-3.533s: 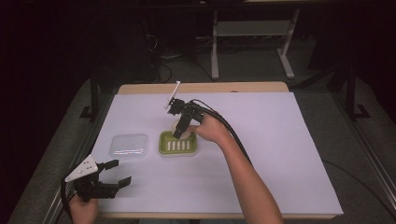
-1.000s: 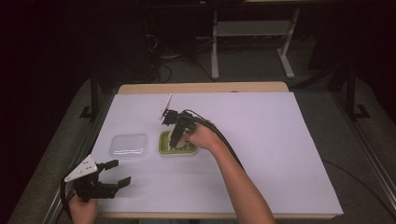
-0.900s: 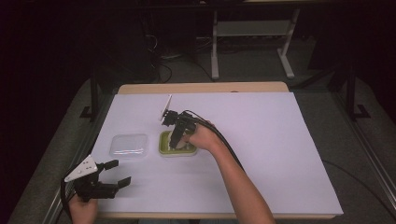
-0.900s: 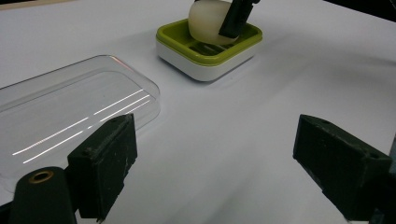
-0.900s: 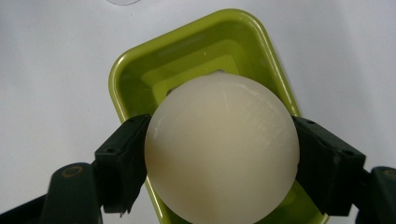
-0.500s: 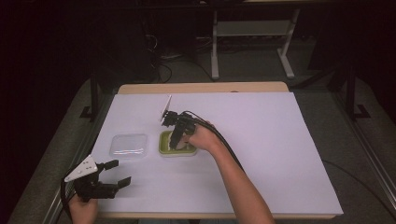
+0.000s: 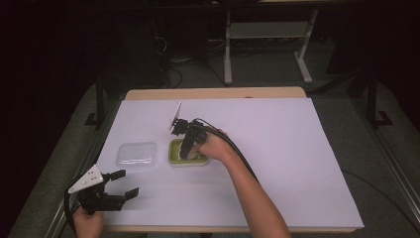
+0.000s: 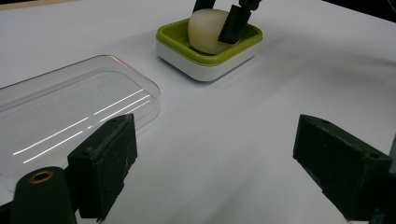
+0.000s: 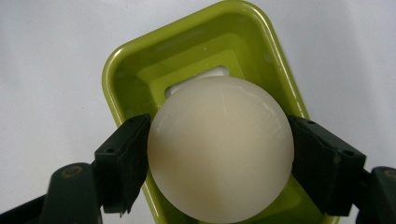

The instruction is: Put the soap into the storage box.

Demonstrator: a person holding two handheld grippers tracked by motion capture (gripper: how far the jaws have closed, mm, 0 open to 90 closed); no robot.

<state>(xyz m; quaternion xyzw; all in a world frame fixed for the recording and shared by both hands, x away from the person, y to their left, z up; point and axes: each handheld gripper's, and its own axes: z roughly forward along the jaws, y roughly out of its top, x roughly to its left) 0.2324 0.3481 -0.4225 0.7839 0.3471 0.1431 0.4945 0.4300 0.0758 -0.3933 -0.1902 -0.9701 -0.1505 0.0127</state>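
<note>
Clear lid [image 7: 136, 154] on white table [image 7: 297, 148]

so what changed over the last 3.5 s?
The right hand-held gripper moved down and left to the green dish; its jaws now sit against the sides of the white soap. The left hand-held gripper, open, and the clear lid stayed put.

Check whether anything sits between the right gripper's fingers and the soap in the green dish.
Nothing visible does. The right gripper has a finger pressed against each side of the pale soap, which sits in the green dish. The clear lid lies apart, to the dish's left.
</note>
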